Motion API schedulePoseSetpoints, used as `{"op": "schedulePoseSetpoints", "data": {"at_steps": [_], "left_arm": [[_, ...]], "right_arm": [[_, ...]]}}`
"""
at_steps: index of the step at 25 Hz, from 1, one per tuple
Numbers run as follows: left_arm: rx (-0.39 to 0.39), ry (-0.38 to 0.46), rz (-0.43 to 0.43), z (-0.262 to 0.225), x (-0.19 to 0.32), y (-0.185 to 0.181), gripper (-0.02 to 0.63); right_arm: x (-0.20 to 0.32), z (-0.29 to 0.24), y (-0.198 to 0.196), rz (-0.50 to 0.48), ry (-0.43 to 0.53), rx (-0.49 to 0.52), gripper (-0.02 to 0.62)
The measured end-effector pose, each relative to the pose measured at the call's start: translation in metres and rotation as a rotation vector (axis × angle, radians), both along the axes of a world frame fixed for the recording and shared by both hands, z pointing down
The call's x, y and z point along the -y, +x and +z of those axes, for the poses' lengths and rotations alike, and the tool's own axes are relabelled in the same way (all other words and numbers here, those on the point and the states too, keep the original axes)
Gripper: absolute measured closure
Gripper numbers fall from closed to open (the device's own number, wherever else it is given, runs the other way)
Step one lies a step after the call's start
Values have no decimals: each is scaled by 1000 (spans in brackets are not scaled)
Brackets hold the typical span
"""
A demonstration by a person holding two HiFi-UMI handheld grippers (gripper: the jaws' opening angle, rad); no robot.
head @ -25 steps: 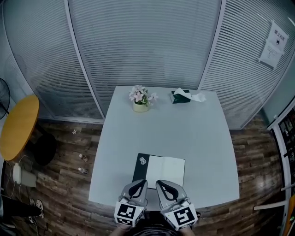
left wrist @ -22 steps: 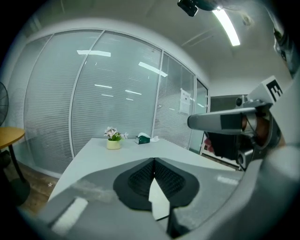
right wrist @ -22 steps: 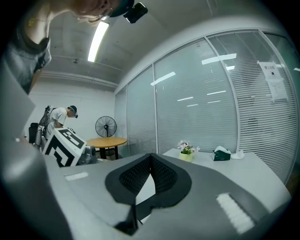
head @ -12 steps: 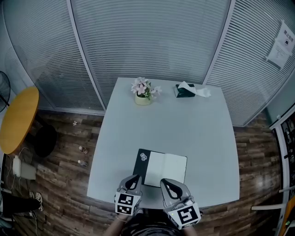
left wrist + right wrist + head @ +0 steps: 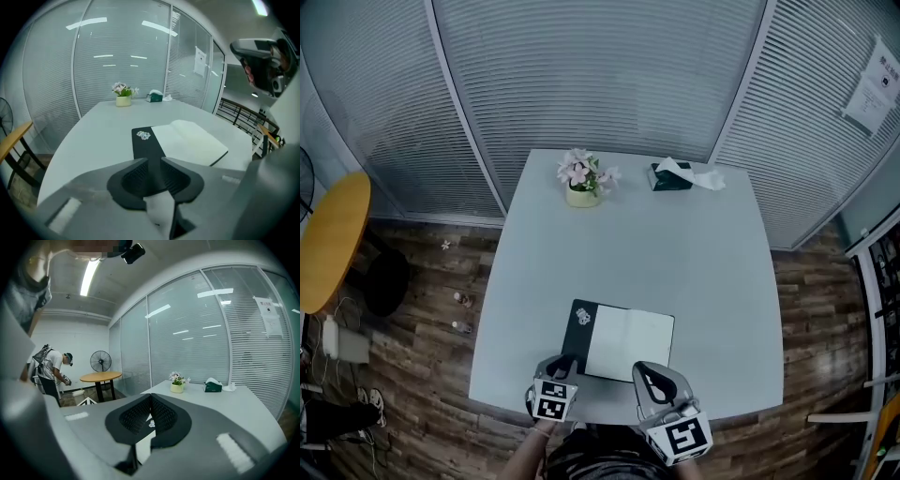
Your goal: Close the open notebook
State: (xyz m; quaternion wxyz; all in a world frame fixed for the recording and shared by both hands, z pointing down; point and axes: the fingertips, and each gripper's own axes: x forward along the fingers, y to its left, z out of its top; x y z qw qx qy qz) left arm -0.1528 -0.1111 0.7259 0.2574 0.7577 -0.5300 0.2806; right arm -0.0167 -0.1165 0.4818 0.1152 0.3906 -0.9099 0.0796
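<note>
Approaching the notebook (image 5: 628, 344), open near the table (image 5: 675, 253) front edge; L gripper (image 5: 154, 164) jaws just been opening, partly apart, nothing gripped, black cover (image 5: 145, 143) ahead of gap; R gripper (image 5: 150, 397) closed, empty; next, prob.: pinch cover edge, fold over white page (image 5: 190, 140).

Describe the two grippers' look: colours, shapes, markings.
The left gripper and right gripper match: pale grey curved shells, black ribbed pads inside the jaws, and a white cube with black square markers behind. No cables visible.
</note>
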Motion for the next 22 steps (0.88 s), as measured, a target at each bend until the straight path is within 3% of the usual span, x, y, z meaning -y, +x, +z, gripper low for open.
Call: {"op": "schedulePoseSetpoints", "data": {"at_steps": [6,11,18,22], "left_arm": [[28,-76,-33,25,4,-11,471],[-47,-152,-71,36,5,-8,416],[-84,-193,-138,38,4,-7,415],[-193,-210,-232,33,5,-11,414]], "right_arm": [[8,8,14,15,-19,-5,594],[12,11,22,18,-29,-6,594],[16,13,32,16,-34,4,594],[19,9,35,8,-28,15,594]]}}
